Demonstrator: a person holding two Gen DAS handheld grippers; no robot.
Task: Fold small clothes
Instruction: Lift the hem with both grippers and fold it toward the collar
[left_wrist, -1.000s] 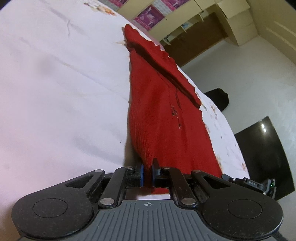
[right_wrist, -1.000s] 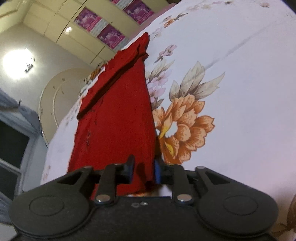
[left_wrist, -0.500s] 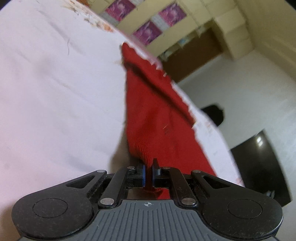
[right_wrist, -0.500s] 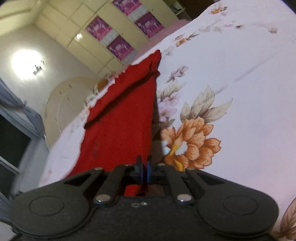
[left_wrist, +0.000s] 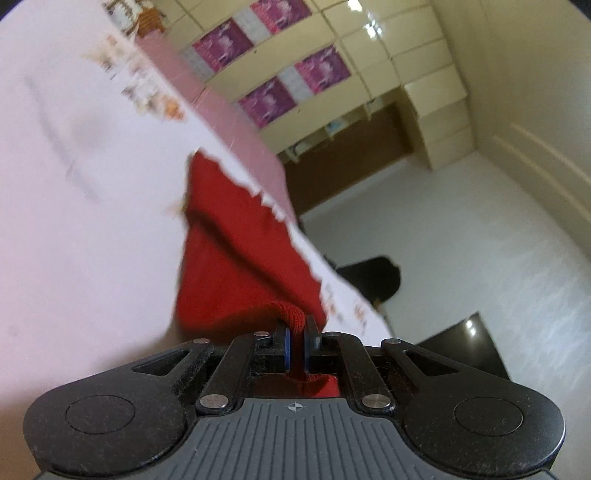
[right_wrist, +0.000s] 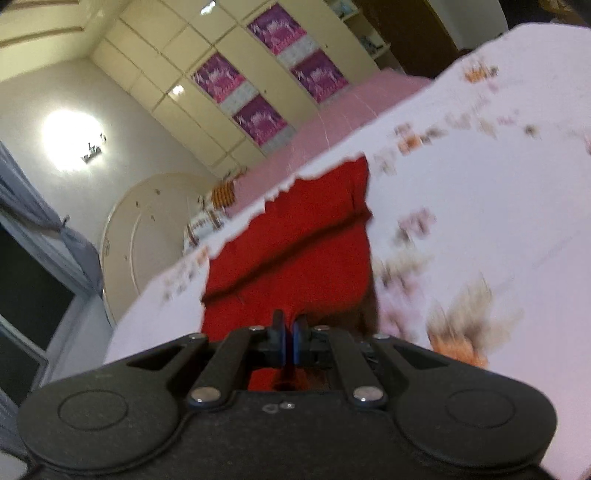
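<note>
A small red knitted garment (left_wrist: 236, 254) lies on a white floral bed sheet (left_wrist: 74, 221). My left gripper (left_wrist: 296, 341) is shut on the garment's near edge, and a fold of red knit bulges up between the pads. In the right wrist view the same garment (right_wrist: 295, 258) stretches away from me. My right gripper (right_wrist: 289, 338) is shut on its near edge. Both near corners are lifted off the sheet. The far end, with a folded band across it, still rests on the bed.
The bed's edge (left_wrist: 332, 273) runs close along the garment's right side, with white floor (left_wrist: 461, 240) and a dark object (left_wrist: 373, 280) beyond. Cream wardrobes with purple panels (right_wrist: 266, 92) stand behind. A round cream headboard (right_wrist: 147, 229) is at left.
Both grippers have lifted the garment's near edge up and tilted forward; the right gripper closed on the cloth. The garment now looks shorter and the room beyond fills more of both views.
</note>
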